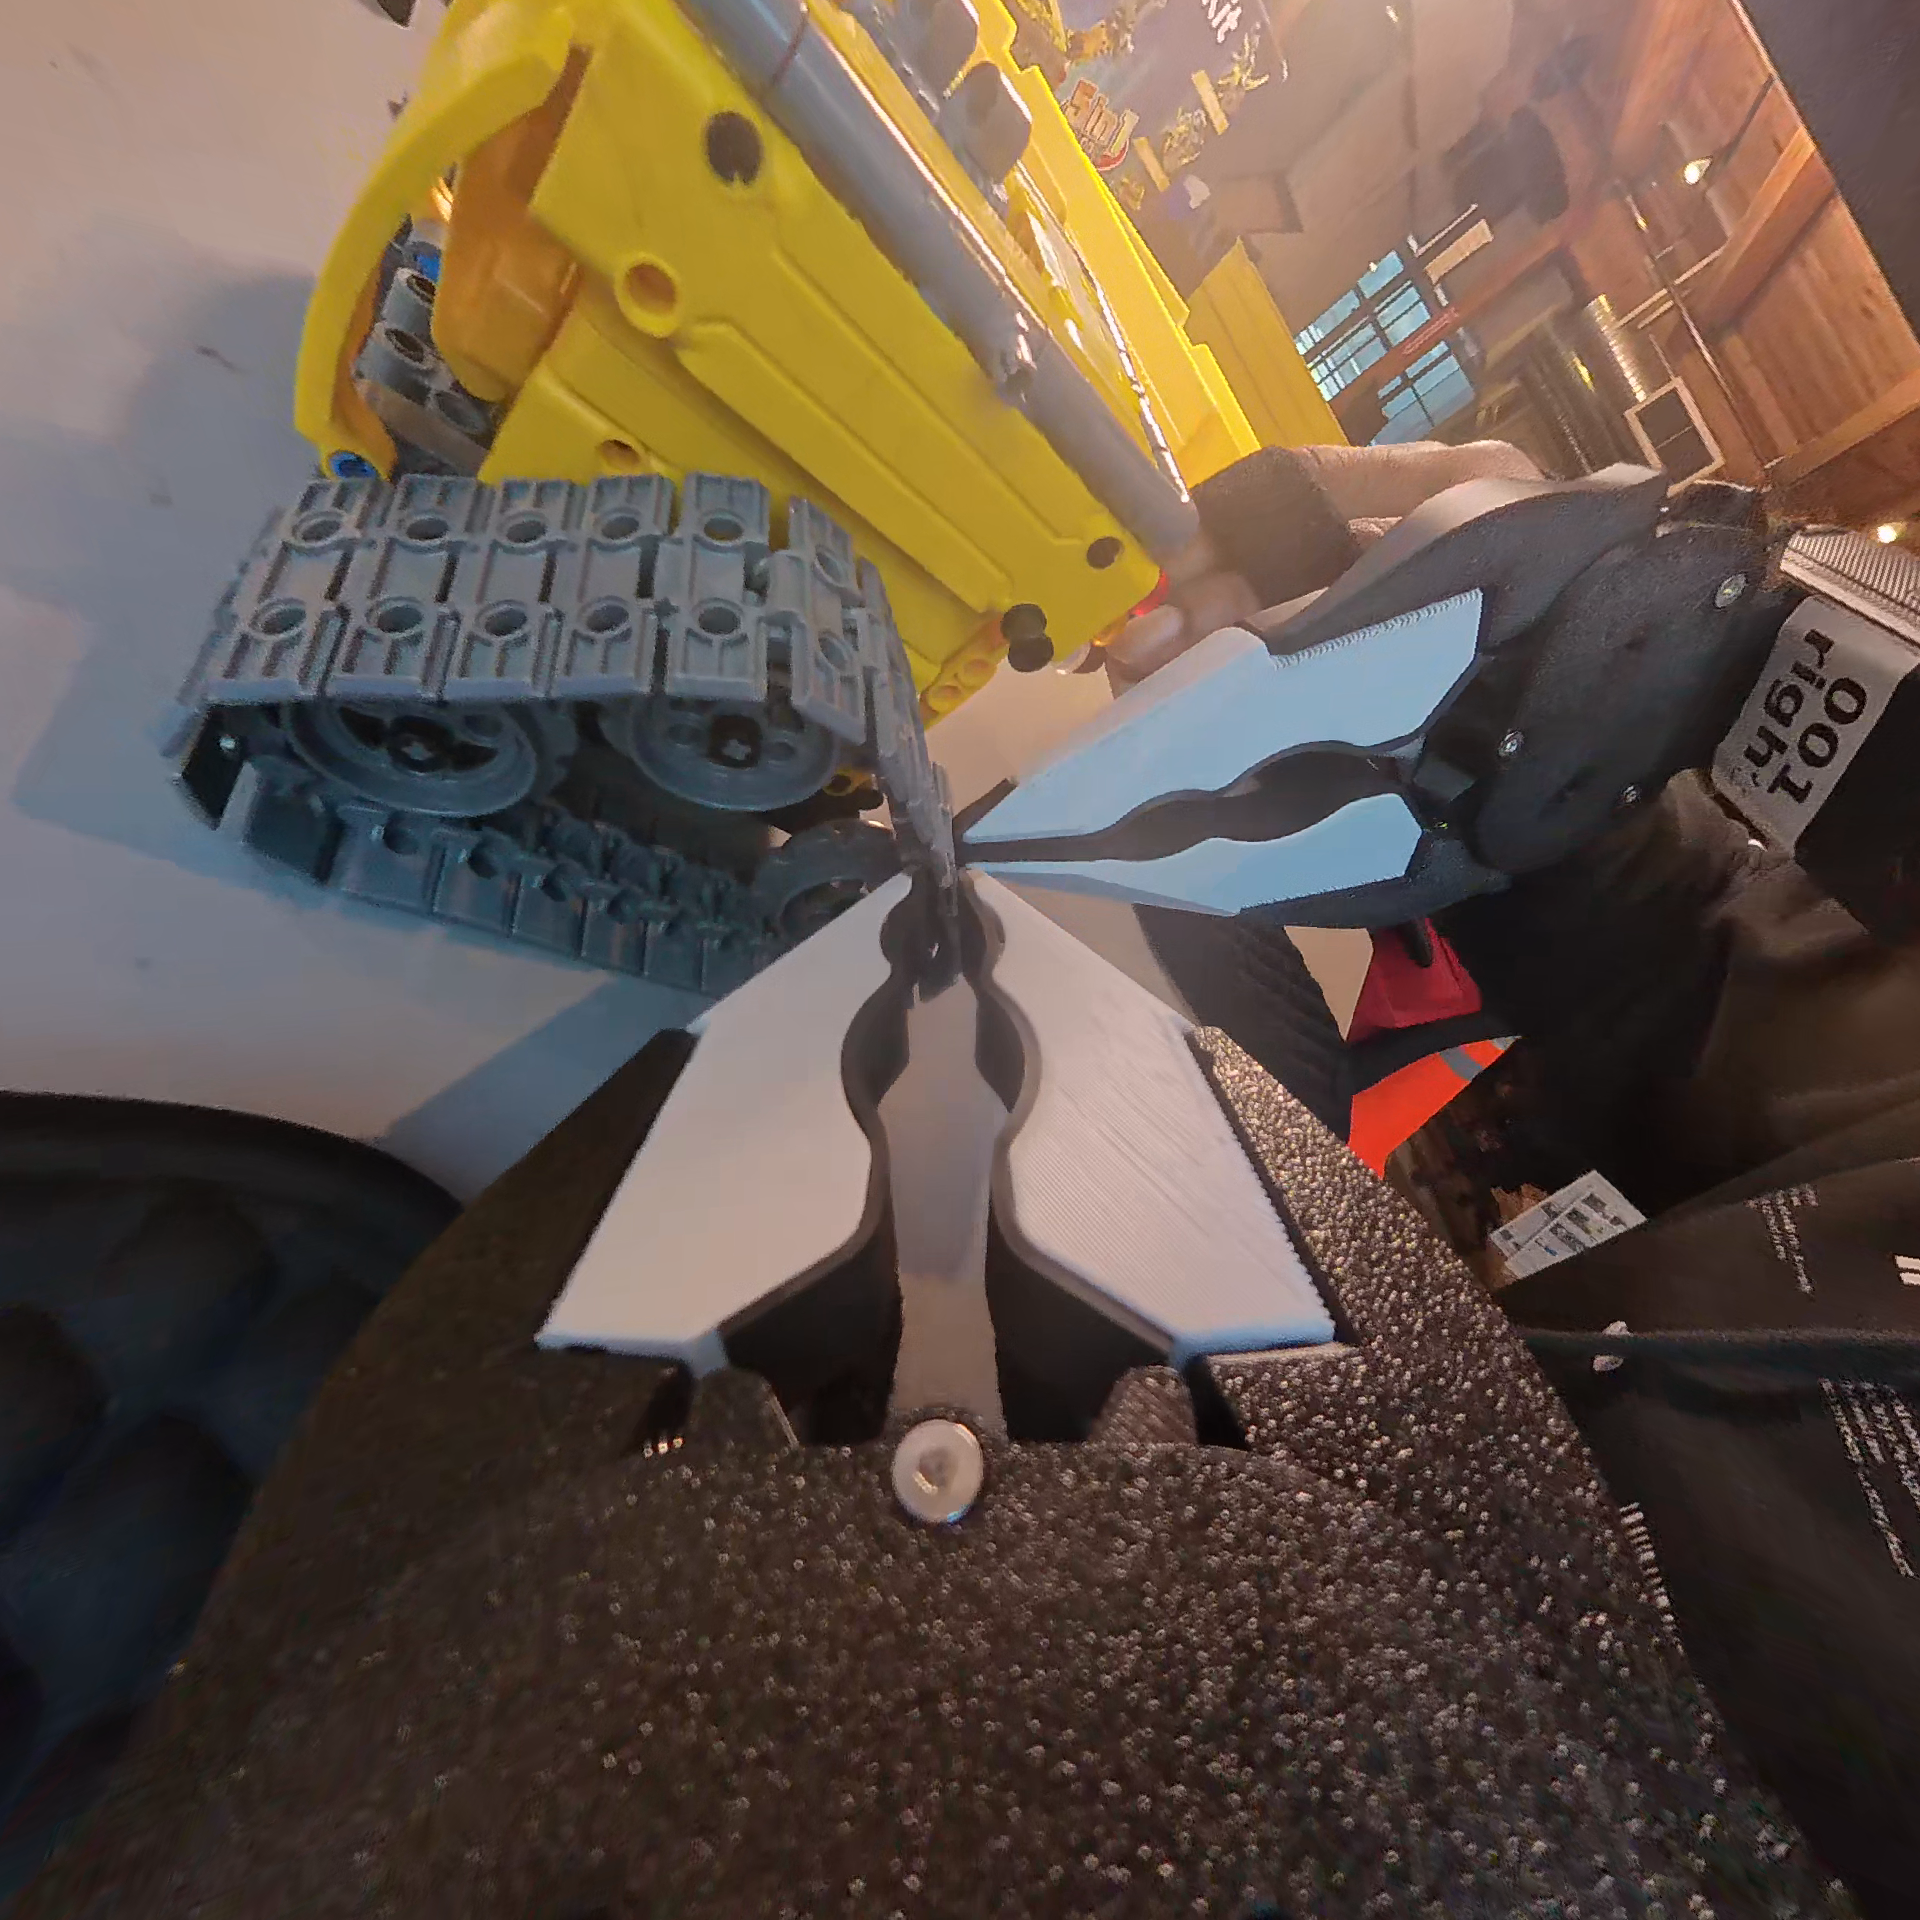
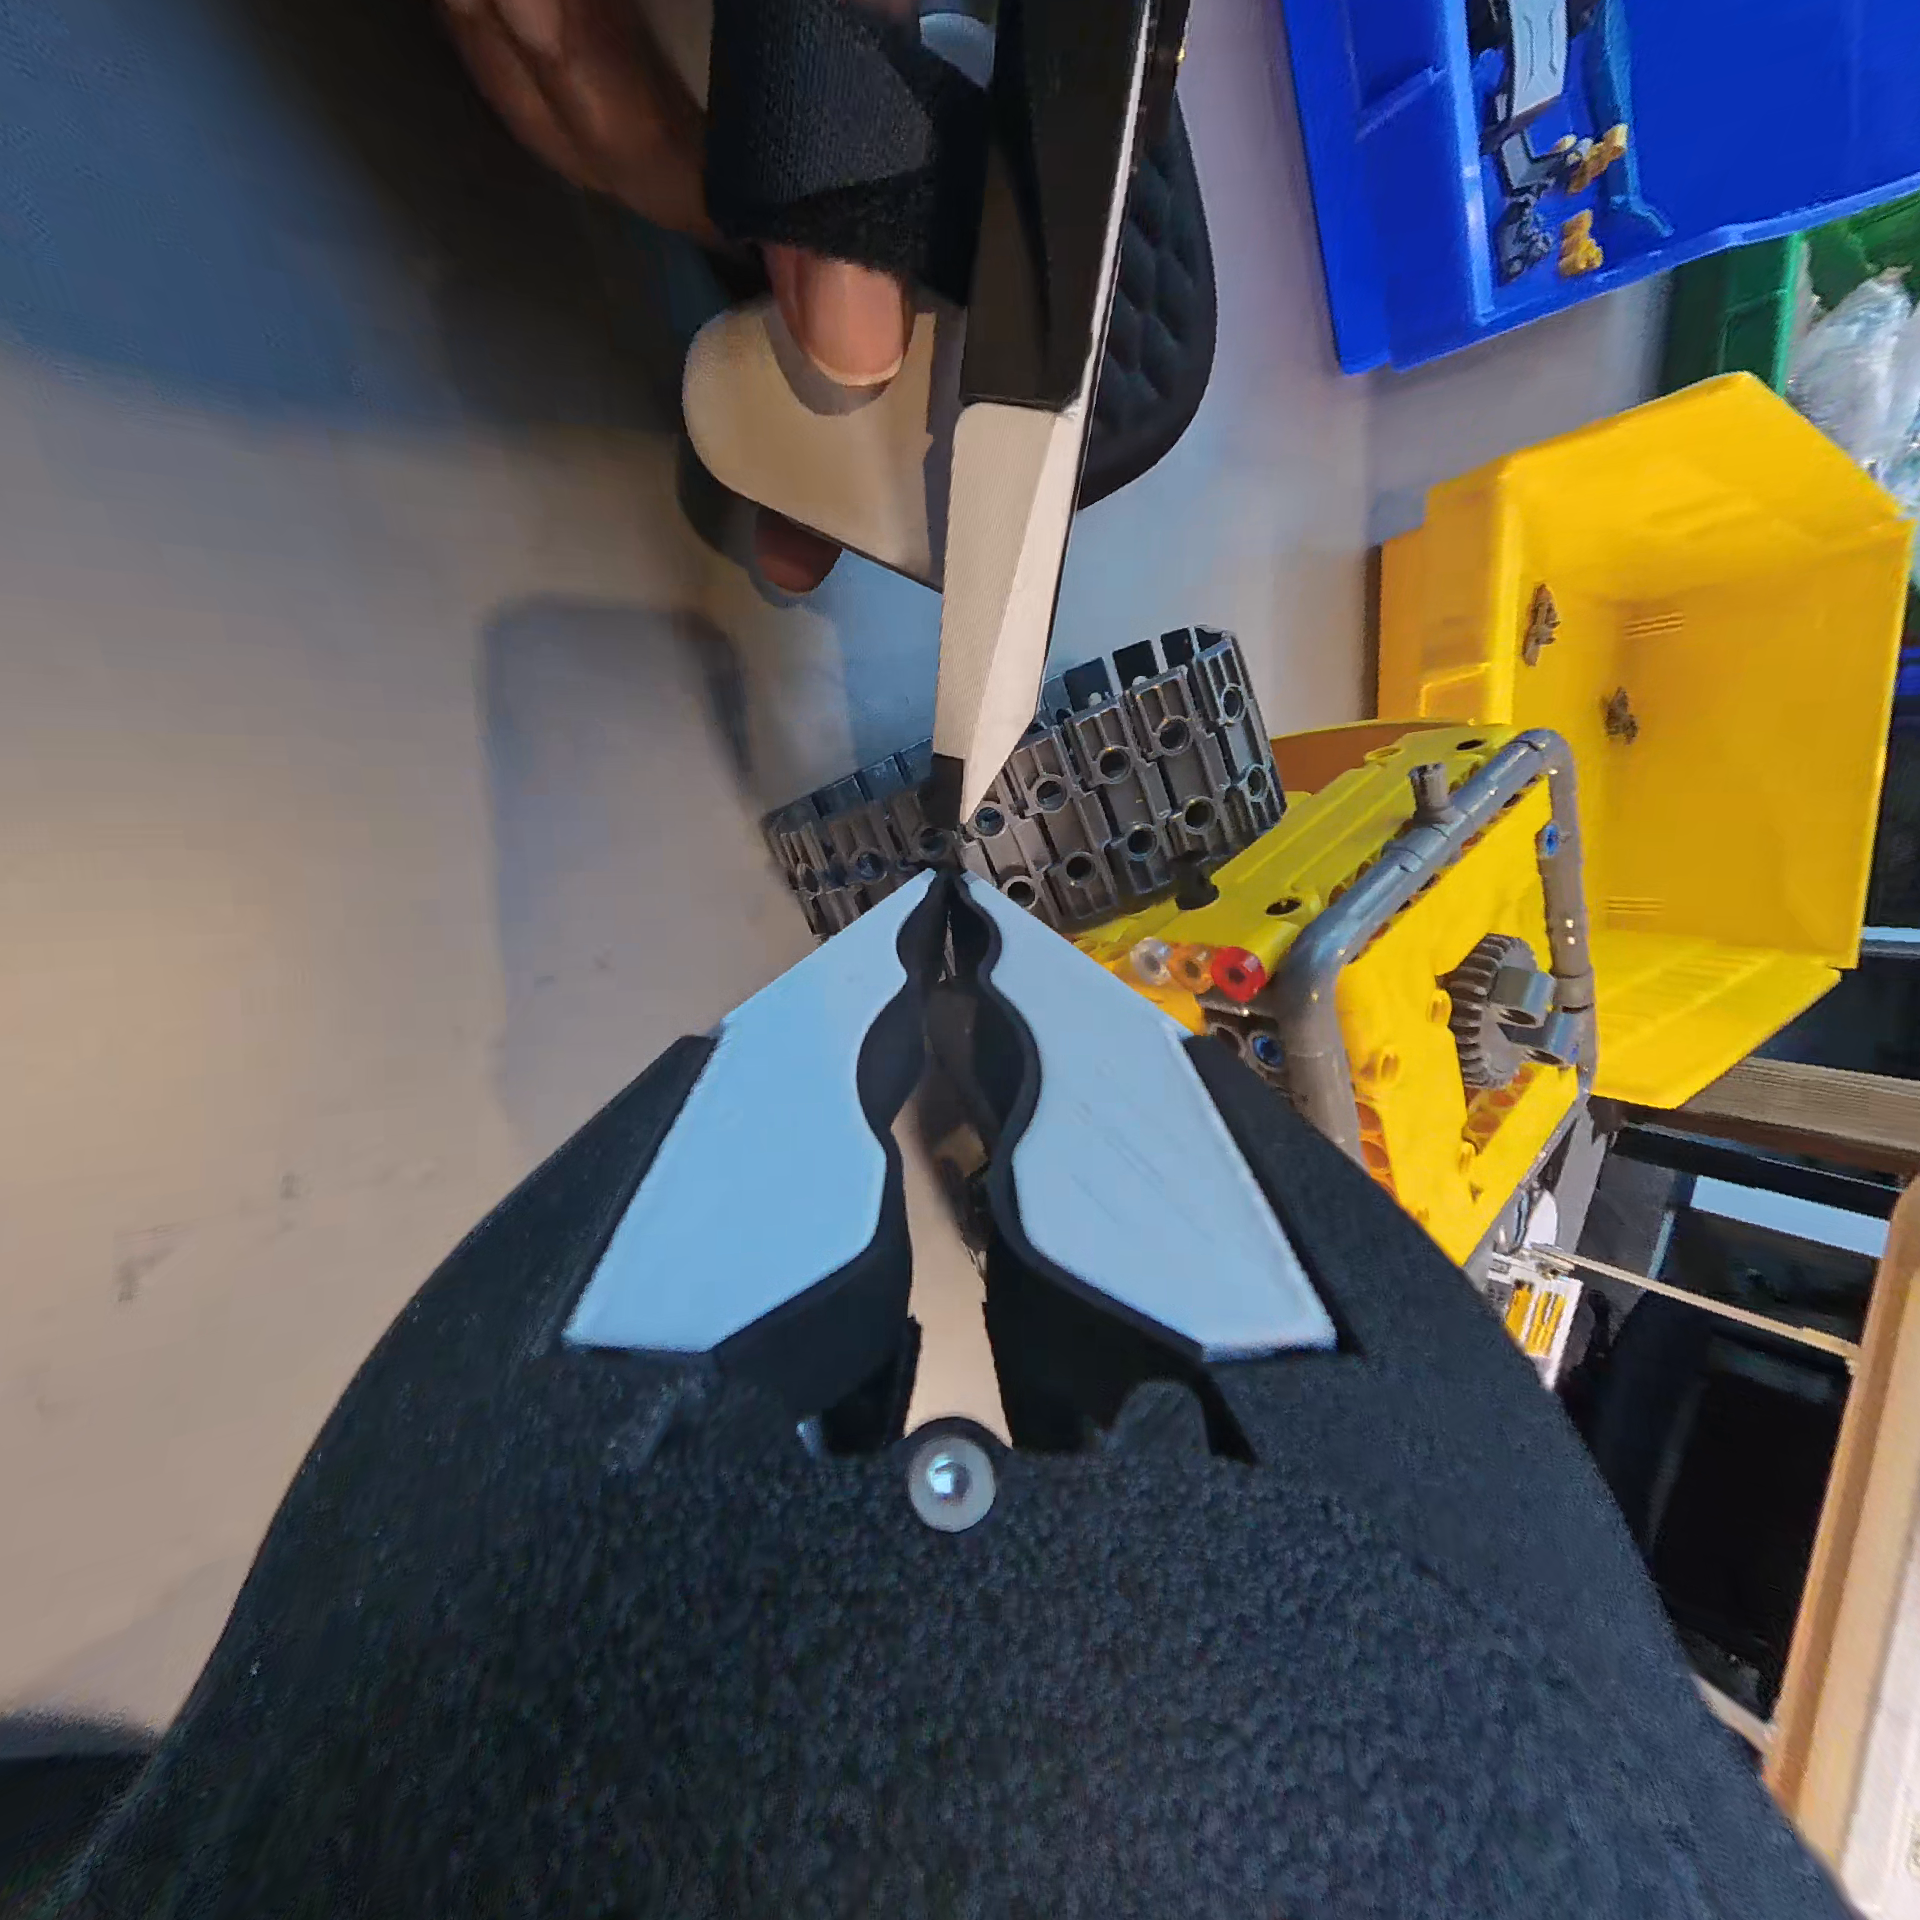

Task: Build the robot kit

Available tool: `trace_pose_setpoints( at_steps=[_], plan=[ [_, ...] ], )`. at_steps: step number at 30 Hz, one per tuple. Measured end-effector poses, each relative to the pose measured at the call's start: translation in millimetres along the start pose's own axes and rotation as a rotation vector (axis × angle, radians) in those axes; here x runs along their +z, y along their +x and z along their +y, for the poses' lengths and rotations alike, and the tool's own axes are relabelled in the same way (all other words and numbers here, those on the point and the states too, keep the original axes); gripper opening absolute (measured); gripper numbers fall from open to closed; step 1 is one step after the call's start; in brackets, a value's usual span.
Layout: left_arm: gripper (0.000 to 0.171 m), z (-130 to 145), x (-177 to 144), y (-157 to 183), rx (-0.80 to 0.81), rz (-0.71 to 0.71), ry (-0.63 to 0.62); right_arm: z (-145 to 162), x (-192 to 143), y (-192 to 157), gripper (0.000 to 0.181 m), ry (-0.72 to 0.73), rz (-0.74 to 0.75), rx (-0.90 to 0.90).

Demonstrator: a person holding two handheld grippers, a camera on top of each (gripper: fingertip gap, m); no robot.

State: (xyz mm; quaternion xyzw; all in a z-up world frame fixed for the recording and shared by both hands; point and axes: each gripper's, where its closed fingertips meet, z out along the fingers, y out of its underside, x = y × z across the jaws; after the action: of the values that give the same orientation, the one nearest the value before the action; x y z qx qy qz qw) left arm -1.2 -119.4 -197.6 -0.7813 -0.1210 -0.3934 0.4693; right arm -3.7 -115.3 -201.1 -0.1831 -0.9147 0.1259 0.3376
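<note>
Grey track [image 1: 540, 613] links sit pinched in both your left gripper [image 1: 935, 914] and right gripper [image 2: 948, 883], tips nearly touching, beside the yellow model [image 1: 790, 312].

Looking like a workshop/hobby bench: blue parts bin [image 2: 1558, 156] and yellow bin [image 2: 1683, 727] sitting at white table [image 2: 260, 935] edge.

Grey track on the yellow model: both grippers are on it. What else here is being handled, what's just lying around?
In hand:
- left gripper, shut on the grey track
- right gripper, shut on the same track end
- yellow tracked model that carries the track

Lying about:
- yellow bin
- blue bin with small parts
- white table
</note>
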Motion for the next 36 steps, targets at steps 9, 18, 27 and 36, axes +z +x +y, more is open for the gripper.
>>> trace_pose_setpoints(
  at_steps=[9, 18, 27, 36],
  plan=[
    [0.004, -1, 0, -1, -0.023, 0.005, 0.005, 1, -1, 3, 0.0, -0.008, 0.086, -0.099],
    [0.004, -1, 0, 0, -0.021, 0.005, 0.011, -1, -2, 4, 0.004, -0.002, 0.074, -0.094],
    [0.004, -2, 0, -1, -0.023, -0.008, 0.017, 1, 3, 4, 0.003, -0.053, -0.082, -0.122],
    [0.022, -29, -58, 9, 0.176, -0.083, -0.014, -1, 9, 7, 0.002, -0.079, -0.172, -0.124]
  ],
)
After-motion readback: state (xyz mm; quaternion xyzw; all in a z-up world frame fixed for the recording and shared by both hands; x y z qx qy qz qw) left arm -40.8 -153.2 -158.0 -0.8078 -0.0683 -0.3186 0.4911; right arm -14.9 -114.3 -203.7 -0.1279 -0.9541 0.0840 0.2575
